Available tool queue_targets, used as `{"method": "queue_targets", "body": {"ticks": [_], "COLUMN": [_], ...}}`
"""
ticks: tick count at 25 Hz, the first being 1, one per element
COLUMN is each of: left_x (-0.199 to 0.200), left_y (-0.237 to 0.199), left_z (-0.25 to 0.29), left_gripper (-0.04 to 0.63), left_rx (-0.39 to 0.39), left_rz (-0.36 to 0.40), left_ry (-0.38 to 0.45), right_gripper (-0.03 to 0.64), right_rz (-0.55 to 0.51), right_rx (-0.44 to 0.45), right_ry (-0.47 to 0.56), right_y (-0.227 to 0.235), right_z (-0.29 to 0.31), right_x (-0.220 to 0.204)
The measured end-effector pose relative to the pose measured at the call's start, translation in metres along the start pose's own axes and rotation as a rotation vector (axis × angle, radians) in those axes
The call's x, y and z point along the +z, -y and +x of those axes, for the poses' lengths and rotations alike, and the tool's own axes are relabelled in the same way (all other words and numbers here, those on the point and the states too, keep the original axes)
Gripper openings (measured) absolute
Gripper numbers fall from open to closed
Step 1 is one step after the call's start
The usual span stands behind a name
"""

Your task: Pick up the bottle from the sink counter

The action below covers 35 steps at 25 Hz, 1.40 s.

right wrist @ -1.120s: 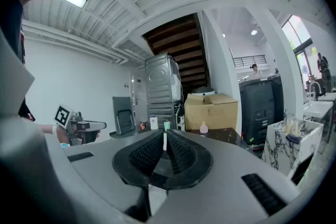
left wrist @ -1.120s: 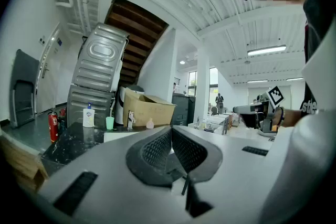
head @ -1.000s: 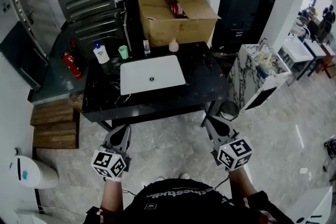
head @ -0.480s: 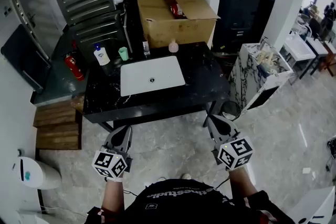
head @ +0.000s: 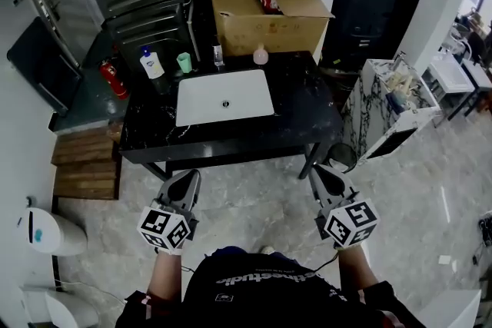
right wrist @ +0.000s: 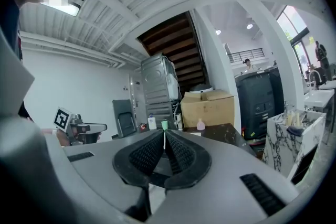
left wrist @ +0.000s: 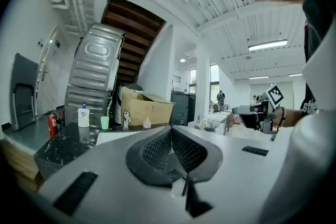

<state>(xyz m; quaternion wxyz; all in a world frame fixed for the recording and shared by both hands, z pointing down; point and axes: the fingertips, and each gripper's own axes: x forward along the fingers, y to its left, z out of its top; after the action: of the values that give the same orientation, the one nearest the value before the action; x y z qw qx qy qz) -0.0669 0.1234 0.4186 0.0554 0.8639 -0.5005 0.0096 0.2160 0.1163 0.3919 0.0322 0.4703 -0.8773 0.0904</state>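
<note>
**Both grippers shut and empty, short of the counter; bottles untouched at its far edge**

Head view:
- You stand on the floor in front of the black sink counter (head: 307,119), well apart from it.
- The left gripper (head: 191,175) and right gripper (head: 317,171) are held low, near your body. Both point toward the counter, and neither touches anything.
- A white basin (head: 224,97) is set into the middle of the counter.
- Along the far edge stand, from your left: a white pump bottle (head: 152,63), a green cup (head: 184,62), a small dark bottle (head: 218,54) and a pink bottle (head: 260,55). All are upright and apart from one another.
- An open cardboard box (head: 269,8) sits behind the counter.
- A red fire extinguisher (head: 112,78) stands off the counter's left end.

Left gripper view:
- The left gripper (left wrist: 170,128) has its ribbed pads pressed together, with nothing between them.
- The white pump bottle (left wrist: 83,116), green cup (left wrist: 104,123), small dark bottle (left wrist: 126,119) and pink bottle (left wrist: 147,123) show far ahead, in front of the cardboard box (left wrist: 144,107).
- The right gripper (left wrist: 257,113) appears off to the side.

Right gripper view:
- The right gripper (right wrist: 164,132) is closed pad to pad and holds nothing.
- The green cup (right wrist: 164,124) lines up just above the jaw tips, far off.
- The white pump bottle (right wrist: 151,123) is to its left and the pink bottle (right wrist: 200,125) to its right, before the cardboard box (right wrist: 208,108).
</note>
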Motion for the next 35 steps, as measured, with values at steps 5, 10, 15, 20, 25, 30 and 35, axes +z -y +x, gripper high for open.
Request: {"method": "queue_targets", "body": {"ticks": [5, 10, 15, 20, 25, 30, 35], "left_x": [-0.005, -0.013, -0.015, 0.009, 0.024, 0.023, 0.012], "left_y": [-0.018, -0.066, -0.134, -0.201, -0.247, -0.28, -0.3], "left_z": [0.009, 0.043, 0.112, 0.181, 0.234, 0.27, 0.305], "left_gripper": [0.015, 0.015, 0.015, 0.015, 0.015, 0.015, 0.015], "left_rx": [0.04, 0.067, 0.045, -0.01, -0.068, -0.074, -0.063], "left_rz": [0.022, -0.002, -0.027, -0.017, 0.012, -0.003, -0.047], "left_ry": [-0.024, -0.021, -0.001, 0.025, 0.022, 0.017, -0.008], "right_gripper": [0.043, 0.043, 0.043, 0.043, 0.043, 0.043, 0.043], "right_rz": [0.017, 0.013, -0.013, -0.032, -0.054, -0.049, -0.04], "right_rx": [0.014, 0.02, 0.009, 0.002, -0.015, -0.017, -0.039], "right_ry": [0.001, -0.023, -0.041, -0.031, -0.034, -0.056, -0.071], "right_y": [0.012, 0.028, 0.048, 0.056, 0.062, 0.071, 0.107], "right_z": [0.023, 0.075, 0.158, 0.257, 0.331, 0.372, 0.415], "right_x": [-0.008, -0.011, -0.004, 0.027, 0.046, 0.044, 0.046]}}
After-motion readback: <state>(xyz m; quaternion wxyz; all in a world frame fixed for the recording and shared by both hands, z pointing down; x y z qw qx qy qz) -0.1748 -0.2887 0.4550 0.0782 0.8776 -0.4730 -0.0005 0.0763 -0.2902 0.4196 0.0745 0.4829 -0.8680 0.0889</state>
